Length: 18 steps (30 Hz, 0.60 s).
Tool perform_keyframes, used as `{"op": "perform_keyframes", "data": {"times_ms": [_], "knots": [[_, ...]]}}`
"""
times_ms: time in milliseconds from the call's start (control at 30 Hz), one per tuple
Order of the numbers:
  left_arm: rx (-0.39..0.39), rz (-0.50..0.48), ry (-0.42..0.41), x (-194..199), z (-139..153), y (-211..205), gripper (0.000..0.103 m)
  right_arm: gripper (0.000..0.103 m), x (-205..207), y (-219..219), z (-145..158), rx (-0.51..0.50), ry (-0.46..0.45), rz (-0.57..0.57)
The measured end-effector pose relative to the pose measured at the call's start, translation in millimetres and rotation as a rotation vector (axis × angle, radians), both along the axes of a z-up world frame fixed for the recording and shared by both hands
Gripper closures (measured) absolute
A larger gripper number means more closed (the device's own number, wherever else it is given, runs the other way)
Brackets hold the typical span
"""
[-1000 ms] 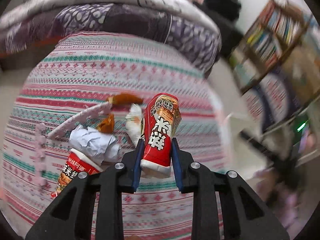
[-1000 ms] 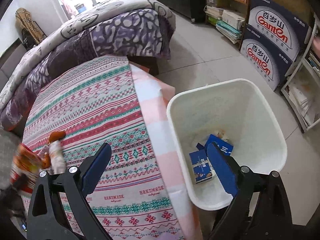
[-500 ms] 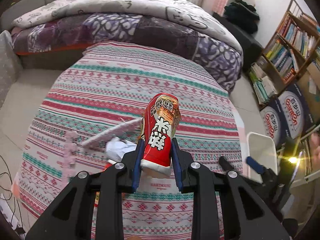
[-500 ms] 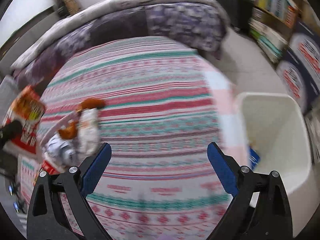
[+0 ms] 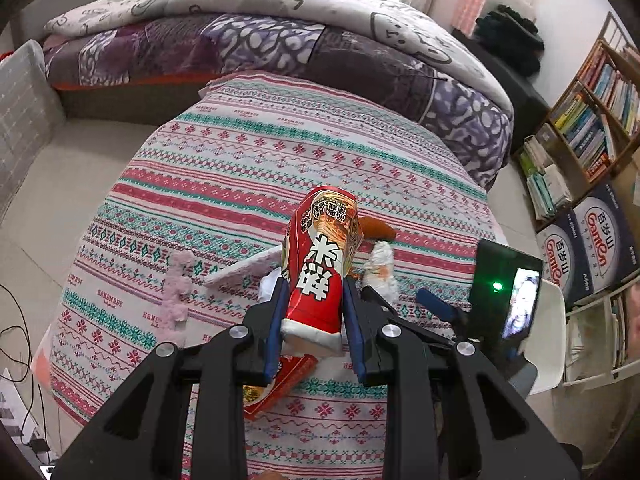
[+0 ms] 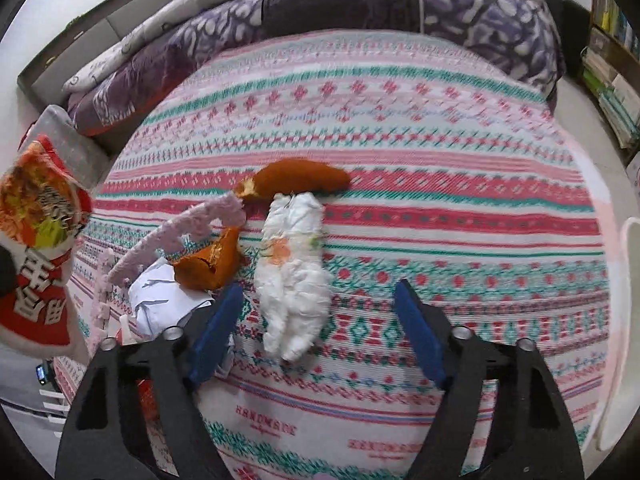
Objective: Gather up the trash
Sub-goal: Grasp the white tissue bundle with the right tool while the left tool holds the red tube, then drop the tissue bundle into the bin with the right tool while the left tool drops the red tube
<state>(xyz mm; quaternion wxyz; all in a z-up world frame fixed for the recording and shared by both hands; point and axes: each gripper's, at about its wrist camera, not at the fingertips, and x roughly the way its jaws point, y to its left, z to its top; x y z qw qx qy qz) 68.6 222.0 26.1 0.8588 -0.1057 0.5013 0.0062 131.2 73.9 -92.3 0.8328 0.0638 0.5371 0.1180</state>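
My left gripper (image 5: 314,308) is shut on a crushed red noodle cup (image 5: 320,268) and holds it above the patterned tablecloth; the cup also shows in the right wrist view (image 6: 38,248) at the far left. My right gripper (image 6: 320,320) is open and empty, low over the trash pile. A crumpled white wrapper (image 6: 294,276) lies between its fingers. Orange peel pieces (image 6: 296,178) (image 6: 210,264), a pink jagged strip (image 6: 180,236) and crumpled white paper (image 6: 160,300) lie left of it. A second red packet (image 5: 276,384) lies under my left gripper.
The white trash bin (image 5: 552,340) stands off the table's right edge, its rim also in the right wrist view (image 6: 624,320). A quilted bed (image 5: 260,40) lies beyond the table. Bookshelves (image 5: 600,100) and cartons (image 5: 592,240) stand at the right.
My left gripper has lifted the red cup higher and back from the table. My right gripper has swung from the bin leftward to the trash pile, still open.
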Motion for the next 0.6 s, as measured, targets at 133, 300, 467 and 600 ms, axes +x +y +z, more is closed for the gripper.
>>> {"op": "perform_keyframes", "data": {"times_ms": [133,300,467,600], "knots": [[-0.008,0.018,0.009,0,-4,5,0.076,0.069,-2,4,2,0.001,-0.009,0.049],[-0.002,0.019,0.005,-2,-4,2,0.076,0.07,-11,-10,17,0.002,-0.034,-0.001],[0.008,0.005,-0.013,-3,0,-10,0.076,0.07,-20,-30,40,0.018,-0.069,-0.039],[0.017,-0.01,-0.025,-4,2,-25,0.076,0.07,-26,-45,54,0.016,-0.099,-0.054]]}}
